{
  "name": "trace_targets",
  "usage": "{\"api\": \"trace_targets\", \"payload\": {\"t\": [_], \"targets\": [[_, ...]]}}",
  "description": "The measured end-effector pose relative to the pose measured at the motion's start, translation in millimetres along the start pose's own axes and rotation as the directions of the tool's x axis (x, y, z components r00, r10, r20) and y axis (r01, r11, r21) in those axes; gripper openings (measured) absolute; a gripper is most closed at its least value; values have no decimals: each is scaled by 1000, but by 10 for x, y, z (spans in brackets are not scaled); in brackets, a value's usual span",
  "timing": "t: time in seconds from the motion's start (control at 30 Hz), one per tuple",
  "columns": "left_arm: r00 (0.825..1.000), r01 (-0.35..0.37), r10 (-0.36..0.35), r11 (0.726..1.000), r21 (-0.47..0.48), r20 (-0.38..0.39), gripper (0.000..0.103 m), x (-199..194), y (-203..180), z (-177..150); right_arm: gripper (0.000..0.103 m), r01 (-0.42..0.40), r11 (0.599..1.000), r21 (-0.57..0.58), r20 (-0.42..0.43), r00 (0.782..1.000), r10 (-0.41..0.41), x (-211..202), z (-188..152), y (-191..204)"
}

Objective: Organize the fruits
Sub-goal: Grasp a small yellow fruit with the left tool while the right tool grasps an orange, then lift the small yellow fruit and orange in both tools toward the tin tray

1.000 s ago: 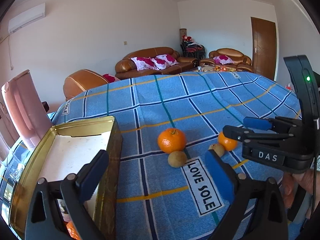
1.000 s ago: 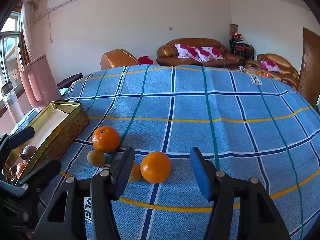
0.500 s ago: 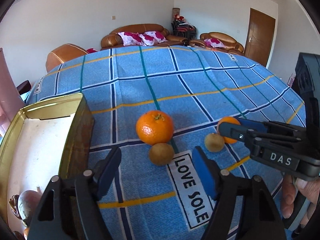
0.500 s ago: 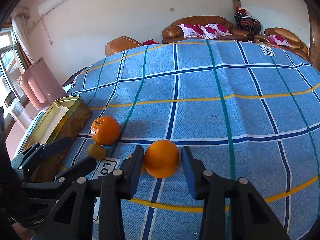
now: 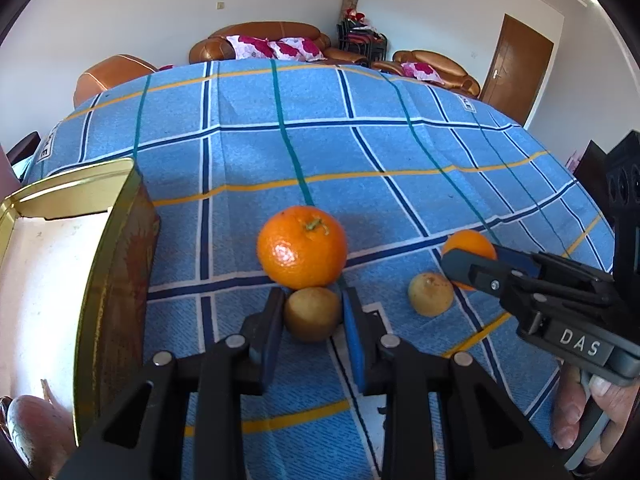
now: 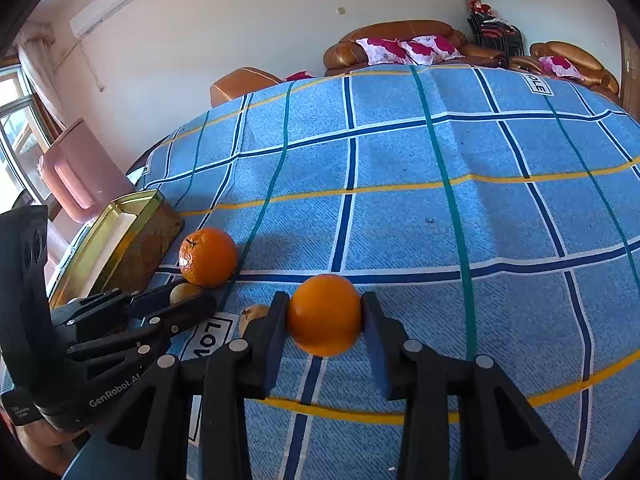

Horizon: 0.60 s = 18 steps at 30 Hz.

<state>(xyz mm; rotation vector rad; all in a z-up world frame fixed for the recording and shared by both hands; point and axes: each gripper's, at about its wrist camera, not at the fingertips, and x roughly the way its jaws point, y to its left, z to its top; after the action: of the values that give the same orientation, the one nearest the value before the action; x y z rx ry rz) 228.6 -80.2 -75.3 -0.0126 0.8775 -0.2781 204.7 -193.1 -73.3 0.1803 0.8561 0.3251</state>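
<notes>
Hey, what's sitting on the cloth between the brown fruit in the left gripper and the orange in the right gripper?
One small yellow-brown fruit lies between the brown fruit and the orange, clearest in the left wrist view.

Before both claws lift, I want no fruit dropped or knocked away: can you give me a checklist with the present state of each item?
1. Left claw shut on the small brown round fruit: ok, pads press both sides.
2. Right claw shut on the smooth orange: ok.
3. Large stemmed orange apart from the brown fruit: not ok, they look to be touching; it may roll.
4. Small yellowish fruit clear of the right claw: cannot tell.
5. Open gold metal tin has room: ok, pale bare floor visible.
6. Fruits lifted off the blue checked cloth: not yet.
</notes>
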Motion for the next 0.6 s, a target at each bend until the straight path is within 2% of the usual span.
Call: {"api": "trace_targets", "payload": {"t": [0.6], "targets": [[993, -10, 5, 999, 39, 117, 30, -273, -56, -37, 38, -30, 998, -60, 84, 996, 35, -164, -4, 126]]}}
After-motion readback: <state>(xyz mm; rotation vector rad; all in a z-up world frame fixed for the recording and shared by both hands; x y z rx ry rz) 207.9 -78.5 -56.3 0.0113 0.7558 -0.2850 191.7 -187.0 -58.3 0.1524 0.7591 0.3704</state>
